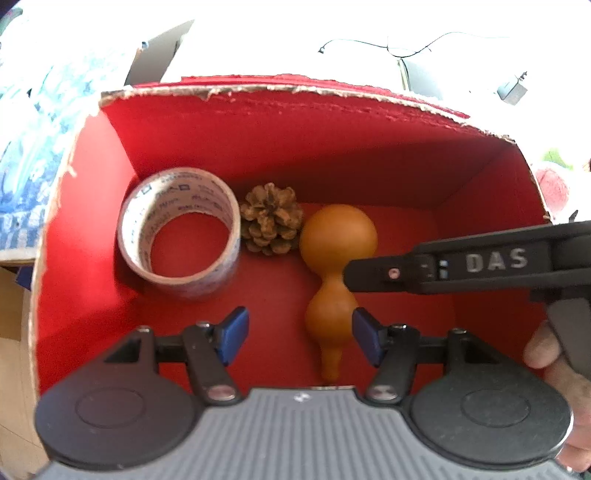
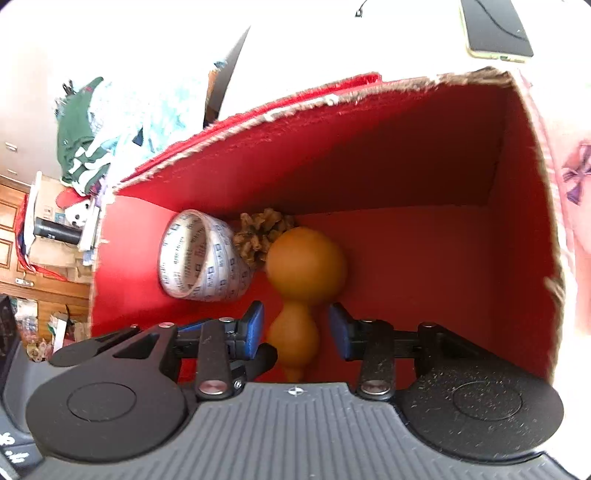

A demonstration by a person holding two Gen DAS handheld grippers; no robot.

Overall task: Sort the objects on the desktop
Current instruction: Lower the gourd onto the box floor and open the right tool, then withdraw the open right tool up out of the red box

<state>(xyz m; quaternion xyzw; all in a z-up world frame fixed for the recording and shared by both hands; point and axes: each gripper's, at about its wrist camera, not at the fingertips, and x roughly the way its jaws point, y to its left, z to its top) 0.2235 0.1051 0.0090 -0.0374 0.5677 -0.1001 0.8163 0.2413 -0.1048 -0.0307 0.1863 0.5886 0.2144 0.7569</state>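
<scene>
An open red box holds a roll of printed tape, a pine cone and an orange gourd lying on its floor. My left gripper hangs open over the box floor, and the gourd's small bulb lies just inside its right pad. My right gripper reaches in from the right at the gourd's waist. In the right wrist view the right gripper is open, with the gourd between its blue pads, which stand a little apart from it. The tape roll and pine cone sit behind on the left.
The box walls have torn cardboard rims and close in on three sides. A phone and a cable lie beyond the box. Clothes are piled at the left. A hand holds the right gripper's handle.
</scene>
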